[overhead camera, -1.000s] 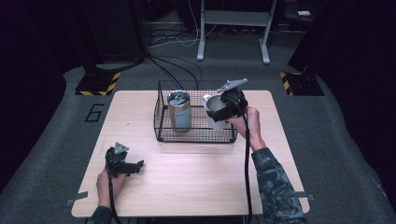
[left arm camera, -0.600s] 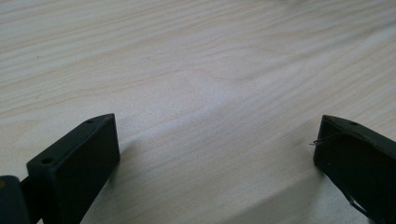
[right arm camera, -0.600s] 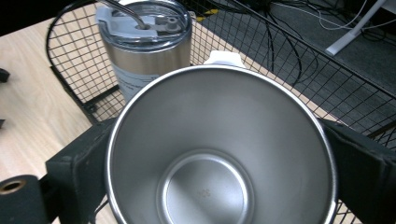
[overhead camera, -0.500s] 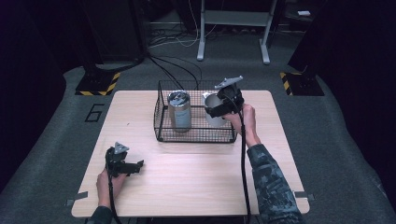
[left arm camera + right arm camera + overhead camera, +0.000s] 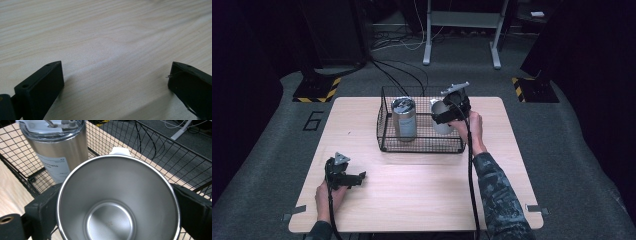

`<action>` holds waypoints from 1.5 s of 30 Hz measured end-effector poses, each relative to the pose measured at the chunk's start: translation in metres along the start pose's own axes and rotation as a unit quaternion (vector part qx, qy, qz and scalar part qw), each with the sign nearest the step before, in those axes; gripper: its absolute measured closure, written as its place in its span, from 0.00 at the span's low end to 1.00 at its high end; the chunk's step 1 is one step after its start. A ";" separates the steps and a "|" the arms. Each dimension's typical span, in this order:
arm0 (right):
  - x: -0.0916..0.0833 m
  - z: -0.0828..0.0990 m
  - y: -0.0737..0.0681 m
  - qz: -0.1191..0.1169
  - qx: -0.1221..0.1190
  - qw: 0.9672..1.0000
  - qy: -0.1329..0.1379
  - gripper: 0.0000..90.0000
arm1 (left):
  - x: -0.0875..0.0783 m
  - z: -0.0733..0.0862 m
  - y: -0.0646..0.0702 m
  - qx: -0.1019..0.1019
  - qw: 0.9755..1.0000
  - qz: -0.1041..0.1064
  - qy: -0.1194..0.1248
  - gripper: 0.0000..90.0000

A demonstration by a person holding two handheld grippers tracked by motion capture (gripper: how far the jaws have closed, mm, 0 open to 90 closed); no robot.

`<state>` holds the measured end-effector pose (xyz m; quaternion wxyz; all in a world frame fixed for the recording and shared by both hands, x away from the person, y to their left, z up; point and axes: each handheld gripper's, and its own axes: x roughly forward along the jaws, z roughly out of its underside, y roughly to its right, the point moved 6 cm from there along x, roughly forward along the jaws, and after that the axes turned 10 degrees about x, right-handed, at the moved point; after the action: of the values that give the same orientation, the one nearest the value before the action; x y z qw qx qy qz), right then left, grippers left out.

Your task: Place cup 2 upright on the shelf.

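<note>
A black wire basket [image 5: 384, 132] stands at the back middle of the wooden table [image 5: 422, 185]. Inside its left half stands a lidded steel tumbler [image 5: 404, 118] [image 5: 56, 152] with a white label. My right gripper [image 5: 446, 111] [image 5: 117, 202] is shut on an open steel cup [image 5: 441, 119] [image 5: 117, 200], held tilted over the basket's right half, its empty inside facing the camera. My left gripper [image 5: 354, 179] [image 5: 116, 80] rests low over the table's front left, open, with bare wood between its fingers [image 5: 42, 85].
Beyond the basket's far wall [image 5: 160, 147] the table ends and grey floor with black cables [image 5: 404, 75] begins. A metal stand [image 5: 462, 35] and yellow-black striped bases [image 5: 317, 90] sit on the floor behind.
My right gripper has carried the steel cup leftward and slightly down, further over the basket's right half. The left gripper has stayed still.
</note>
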<state>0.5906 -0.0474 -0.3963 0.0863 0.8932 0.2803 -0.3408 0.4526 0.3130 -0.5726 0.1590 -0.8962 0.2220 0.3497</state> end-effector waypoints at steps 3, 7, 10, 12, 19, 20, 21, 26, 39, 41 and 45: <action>0.005 0.000 0.002 0.000 -0.003 1.000 0.005 0.06 | 0.000 0.000 0.000 0.000 1.000 0.000 0.000 0.00; 0.009 0.002 0.002 -0.001 0.007 1.000 -0.002 0.06 | 0.000 0.000 0.000 0.000 1.000 0.000 0.000 0.00; 0.013 0.003 0.002 -0.002 0.014 1.000 -0.001 0.06 | 0.000 0.000 0.000 -0.001 1.000 0.000 0.001 0.00; 0.016 0.004 0.003 -0.002 0.014 1.000 -0.005 0.06 | 0.000 0.000 0.000 0.000 1.000 0.000 0.001 0.00; 0.026 0.009 0.003 -0.004 0.025 1.000 -0.008 0.06 | 0.000 0.000 0.000 0.000 1.000 0.000 0.000 0.00; 0.027 0.009 0.002 -0.003 0.027 1.000 -0.009 0.06 | 0.000 0.000 0.000 0.000 1.000 0.000 0.001 0.00; 0.029 0.010 0.002 -0.004 0.030 0.999 -0.010 0.06 | 0.000 0.000 0.000 -0.001 1.000 0.000 0.000 0.00; 0.035 0.013 0.002 -0.005 0.031 0.999 -0.015 0.06 | 0.000 0.000 0.000 0.001 1.000 0.000 0.000 0.00; 0.047 0.017 -0.003 -0.007 0.031 0.999 -0.032 0.06 | 0.000 0.000 0.000 0.000 1.000 0.000 0.000 0.00; 0.050 0.019 -0.003 -0.009 0.029 0.999 -0.039 0.06 | 0.000 0.000 0.000 0.000 1.000 0.000 0.000 0.00; 0.054 0.020 -0.004 -0.009 0.032 0.999 -0.044 0.06 | 0.000 0.000 0.000 0.000 1.000 0.000 0.000 0.00</action>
<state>0.6103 -0.0274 -0.4474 0.0671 0.8772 0.2735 -0.3889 0.4527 0.3130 -0.5726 0.1592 -0.8964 0.2218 0.3493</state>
